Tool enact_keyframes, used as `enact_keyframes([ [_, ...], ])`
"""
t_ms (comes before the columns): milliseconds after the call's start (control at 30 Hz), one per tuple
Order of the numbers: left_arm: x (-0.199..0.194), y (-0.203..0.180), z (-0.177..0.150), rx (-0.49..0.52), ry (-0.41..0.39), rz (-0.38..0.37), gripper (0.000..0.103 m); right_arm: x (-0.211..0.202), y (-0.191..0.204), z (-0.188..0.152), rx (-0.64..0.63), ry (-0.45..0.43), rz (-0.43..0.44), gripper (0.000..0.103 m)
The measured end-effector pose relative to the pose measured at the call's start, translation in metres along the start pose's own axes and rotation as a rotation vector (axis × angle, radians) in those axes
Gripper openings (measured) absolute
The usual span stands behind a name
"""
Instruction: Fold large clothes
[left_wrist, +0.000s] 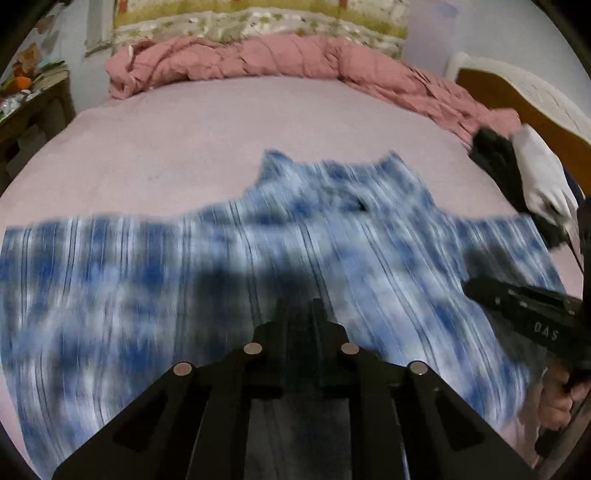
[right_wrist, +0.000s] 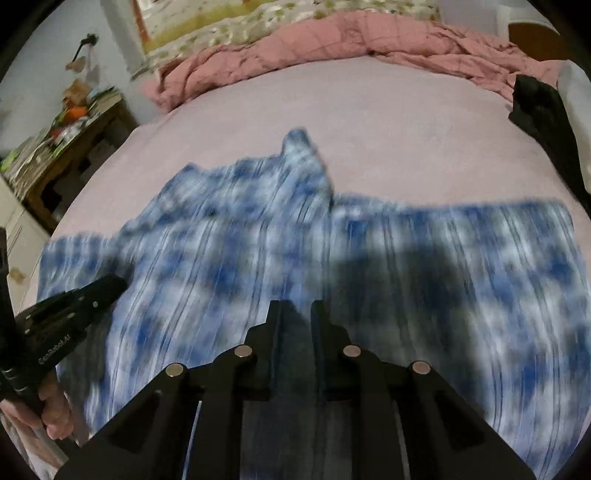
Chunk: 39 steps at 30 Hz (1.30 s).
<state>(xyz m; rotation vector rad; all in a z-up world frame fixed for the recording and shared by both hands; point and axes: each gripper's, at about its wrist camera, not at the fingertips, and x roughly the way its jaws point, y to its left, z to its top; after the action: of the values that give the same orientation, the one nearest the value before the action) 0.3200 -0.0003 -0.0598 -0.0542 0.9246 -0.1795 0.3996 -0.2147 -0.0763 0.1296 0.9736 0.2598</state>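
Observation:
A large blue and white tie-dye shirt (left_wrist: 229, 266) lies spread on the pink bed sheet (left_wrist: 221, 129), collar pointing away, blurred by motion. It also shows in the right wrist view (right_wrist: 258, 236). My left gripper (left_wrist: 299, 306) has its fingers close together with shirt fabric running between them near the hem. My right gripper (right_wrist: 297, 308) stands the same way, shut on the shirt's near edge. The right gripper's body appears in the left wrist view (left_wrist: 524, 314); the left gripper's body appears in the right wrist view (right_wrist: 70, 306).
A rumpled pink quilt (left_wrist: 258, 62) lies along the far side of the bed. Black and white clothes (left_wrist: 524, 173) lie at the right edge. A cluttered wooden table (right_wrist: 70, 147) stands to the left of the bed.

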Motion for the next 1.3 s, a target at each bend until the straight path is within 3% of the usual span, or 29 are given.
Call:
enact_keyframes([
  [133,-0.021,-0.008,-0.026,0.059,0.003,0.013,0.012,-0.028,0.005,-0.034,-0.03,-0.023,0.001,0.018],
  [267,-0.032,-0.005,-0.056,0.013,0.033,-0.04,0.012,-0.044,0.007,-0.066,-0.049,-0.021,0.016,0.018],
  [467,-0.052,-0.022,-0.096,0.062,-0.071,0.043,0.012,-0.069,0.011,-0.102,-0.059,-0.086,-0.033,0.018],
  [567,-0.052,-0.025,-0.099,0.097,-0.096,0.064,0.012,-0.076,0.008,-0.111,-0.052,-0.098,-0.036,0.018],
  [700,-0.049,-0.016,-0.097,0.064,-0.101,0.024,0.012,-0.082,0.002,-0.121,-0.04,-0.12,-0.018,0.018],
  [833,-0.05,-0.014,-0.101,0.061,-0.113,0.007,0.012,-0.094,-0.016,-0.13,0.051,-0.162,0.088,0.019],
  [933,-0.051,-0.012,-0.102,0.045,-0.115,-0.012,0.012,-0.11,-0.034,-0.141,0.114,-0.218,0.064,0.019],
  [967,-0.051,-0.011,-0.102,0.038,-0.116,-0.019,0.012,-0.115,-0.039,-0.144,0.13,-0.236,0.04,0.02],
  [1000,-0.052,-0.01,-0.103,0.032,-0.116,-0.027,0.012,-0.12,-0.047,-0.146,0.152,-0.255,0.016,0.031],
  [1033,-0.052,-0.009,-0.103,0.028,-0.116,-0.032,0.012,-0.125,-0.055,-0.15,0.182,-0.273,-0.001,0.047],
  [1067,-0.052,-0.008,-0.104,0.027,-0.117,-0.034,0.012,-0.13,-0.067,-0.153,0.223,-0.29,-0.007,0.054],
  [1233,-0.053,-0.007,-0.104,0.022,-0.117,-0.041,0.012,-0.135,-0.114,-0.16,0.403,-0.312,-0.021,0.057],
  [1300,-0.053,-0.007,-0.104,0.016,-0.117,-0.048,0.012,-0.132,-0.129,-0.162,0.481,-0.327,0.021,0.057],
])
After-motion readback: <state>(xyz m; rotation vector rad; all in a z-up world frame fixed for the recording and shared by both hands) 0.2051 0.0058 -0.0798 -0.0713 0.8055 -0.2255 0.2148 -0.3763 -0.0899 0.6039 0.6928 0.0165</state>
